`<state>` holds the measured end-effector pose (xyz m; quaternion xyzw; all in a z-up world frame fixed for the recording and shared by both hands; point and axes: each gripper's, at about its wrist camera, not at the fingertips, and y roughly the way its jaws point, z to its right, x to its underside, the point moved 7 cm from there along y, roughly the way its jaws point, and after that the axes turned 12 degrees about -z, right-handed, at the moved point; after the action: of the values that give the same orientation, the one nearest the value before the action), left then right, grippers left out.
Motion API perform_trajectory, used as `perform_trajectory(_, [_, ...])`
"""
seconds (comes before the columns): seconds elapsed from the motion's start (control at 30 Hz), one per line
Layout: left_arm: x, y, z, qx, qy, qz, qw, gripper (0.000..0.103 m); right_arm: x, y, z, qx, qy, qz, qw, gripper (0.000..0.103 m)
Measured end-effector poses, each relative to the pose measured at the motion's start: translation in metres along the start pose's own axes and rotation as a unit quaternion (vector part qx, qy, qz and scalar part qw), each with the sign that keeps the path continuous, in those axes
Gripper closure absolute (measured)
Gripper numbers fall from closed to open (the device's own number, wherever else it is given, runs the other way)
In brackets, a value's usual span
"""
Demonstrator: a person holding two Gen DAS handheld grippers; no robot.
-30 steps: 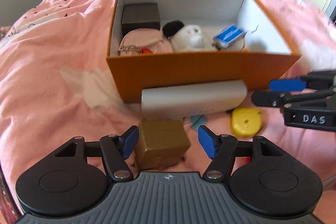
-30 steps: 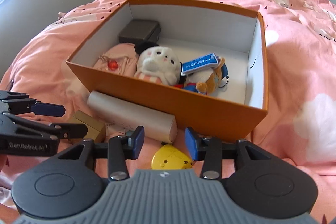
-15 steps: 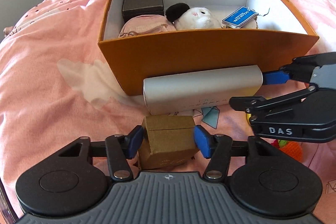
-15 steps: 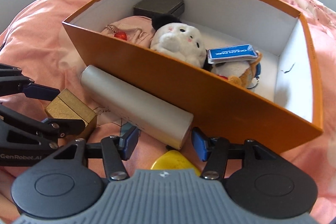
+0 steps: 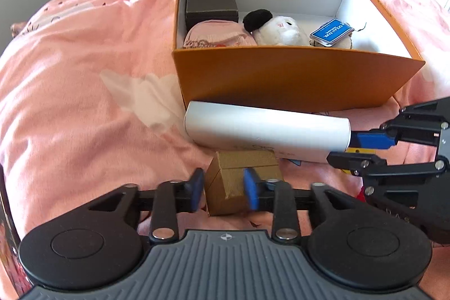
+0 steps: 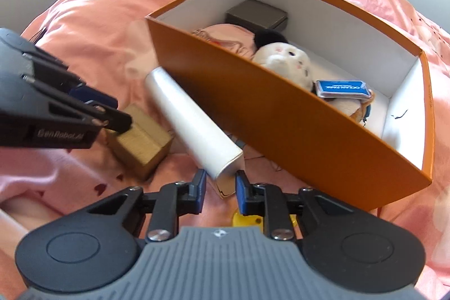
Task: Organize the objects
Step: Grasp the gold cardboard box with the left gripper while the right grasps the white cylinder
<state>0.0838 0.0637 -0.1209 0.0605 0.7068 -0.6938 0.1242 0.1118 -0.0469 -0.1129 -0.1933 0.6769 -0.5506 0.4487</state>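
Both hands have just been closing their jaws, each around a different thing on the bed in front of the orange box (image 5: 295,80). The left gripper (image 5: 223,191) has narrowed onto the small gold box (image 5: 239,179), which sits between its blue pads; the right pad looks pressed on the front face and the left pad is at the side edge, so I take it as gripped, though only barely. The right gripper (image 6: 218,189) has closed to a narrow gap around the near end of the white tube (image 6: 194,125), pads on either side of its open mouth.

The worry with the gold box is that it is caught cornerwise, not flat face to flat face. If it is lifted like that it could twist out and drop back onto the soft pink bedding (image 5: 84,75). The tube is held right at one end, so its long body, lying beyond the jaws against the orange box's wall, may swing down or knock that wall when raised. Its thin card end could also crush.

The right wrist view shows the tube's hollow end and a yellow object (image 6: 247,220) lying just under those jaws, mostly hidden. The left wrist view shows the tube's full length touching the gold box's far edge, and looks deeper into the orange box at the dark case (image 5: 211,4), pink pouch (image 5: 216,35) and white plush (image 5: 278,30).
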Motion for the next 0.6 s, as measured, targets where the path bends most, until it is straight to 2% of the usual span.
perform_trajectory(0.1, [0.002, 0.001, -0.001, 0.017, -0.008, -0.001, 0.9998, 0.05, 0.003, 0.004, 0.001, 0.0, 0.005, -0.01, 1.0, 0.079])
perform_trajectory(0.17, [0.001, -0.001, 0.0, 0.033, -0.015, 0.0, 0.9993, 0.038, 0.003, 0.004, 0.006, 0.003, 0.012, -0.009, 1.0, 0.076])
perform_trajectory(0.2, [0.0, -0.002, 0.001, 0.039, -0.019, 0.002, 0.9991, 0.035, 0.002, 0.004, 0.007, 0.003, 0.011, -0.006, 1.0, 0.076])
perform_trajectory(0.27, [-0.001, -0.003, 0.006, 0.044, -0.021, 0.006, 0.9988, 0.028, 0.001, 0.001, 0.006, 0.009, -0.001, -0.001, 1.0, 0.07])
perform_trajectory(0.33, [-0.002, -0.001, 0.012, 0.033, -0.011, 0.004, 0.9994, 0.027, -0.001, -0.001, 0.004, 0.02, -0.028, 0.009, 0.999, 0.06])
perform_trajectory(0.53, [-0.002, 0.015, 0.024, -0.004, 0.022, -0.008, 0.9997, 0.027, -0.007, -0.004, -0.003, 0.021, -0.142, 0.016, 0.989, 0.059])
perform_trajectory(0.6, [-0.003, 0.019, 0.026, 0.0, 0.022, -0.011, 0.9997, 0.026, -0.01, -0.002, -0.005, 0.019, -0.186, 0.015, 0.982, 0.059])
